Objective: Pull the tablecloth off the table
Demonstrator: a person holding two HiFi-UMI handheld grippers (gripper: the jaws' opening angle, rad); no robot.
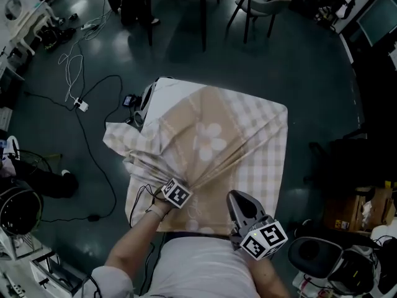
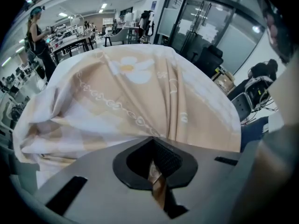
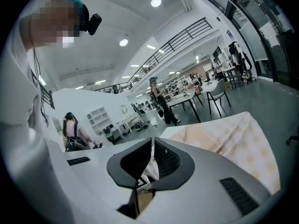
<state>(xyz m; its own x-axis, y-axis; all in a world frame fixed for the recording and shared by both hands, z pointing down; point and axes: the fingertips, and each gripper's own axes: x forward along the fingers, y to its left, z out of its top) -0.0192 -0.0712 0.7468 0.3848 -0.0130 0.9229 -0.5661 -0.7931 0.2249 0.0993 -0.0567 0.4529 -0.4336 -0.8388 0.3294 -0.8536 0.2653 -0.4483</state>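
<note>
Below — dark glossy floor point(image 1: 298, 73), loose cables point(image 1: 70, 67) beside bunched tablecloth point(image 1: 217, 141).

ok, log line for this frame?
step: pull tablecloth | left gripper: shut on tablecloth, folds converge on it | right gripper: shut, by cloth's near edge, no grip evident | status: cloth not yet off

A beige-and-white checked fabric tablecloth point(image 1: 211, 141) with white flowers covers the table, hiding its top. The cloth is bunched into folds converging at the near left, its left side rumpled. The table stands on a dark glossy floor point(image 1: 298, 73). Thin black cables point(image 1: 93, 160) trail at the left, and a white cable runs to a power strip point(image 1: 81, 105) at the far left.
</note>
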